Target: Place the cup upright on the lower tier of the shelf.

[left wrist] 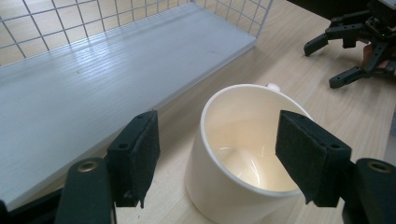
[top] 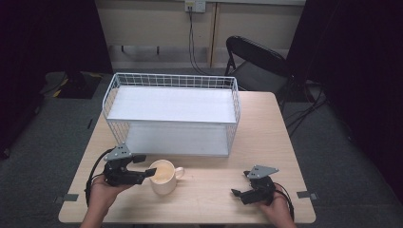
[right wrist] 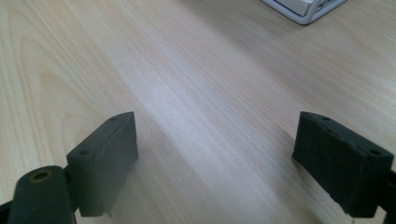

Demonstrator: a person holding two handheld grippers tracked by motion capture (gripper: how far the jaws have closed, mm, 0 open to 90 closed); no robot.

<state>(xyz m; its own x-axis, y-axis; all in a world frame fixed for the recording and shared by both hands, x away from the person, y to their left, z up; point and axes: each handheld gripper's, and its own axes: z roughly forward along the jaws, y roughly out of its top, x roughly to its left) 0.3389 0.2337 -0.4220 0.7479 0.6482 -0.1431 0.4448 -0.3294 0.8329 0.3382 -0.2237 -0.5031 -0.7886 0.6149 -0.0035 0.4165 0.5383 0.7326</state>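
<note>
A cream mug (top: 163, 177) stands upright on the wooden table (top: 214, 202), empty, with its handle pointing right. My left gripper (top: 145, 166) is open at the mug's left side. In the left gripper view the mug (left wrist: 215, 191) sits between the two pads, the right pad (left wrist: 308, 158) over its rim and the left pad (left wrist: 137, 154) a little apart from its wall. My right gripper (top: 241, 183) is open low over bare table at the front right, nothing between its pads (right wrist: 105, 158). It also shows open in the left gripper view (left wrist: 322, 65).
A white wire rack (top: 171, 75) with two flat white shelves stands across the middle of the table, just behind the mug; its lower shelf (left wrist: 93, 93) is bare. A black folding chair (top: 256, 61) stands behind the table's far right corner.
</note>
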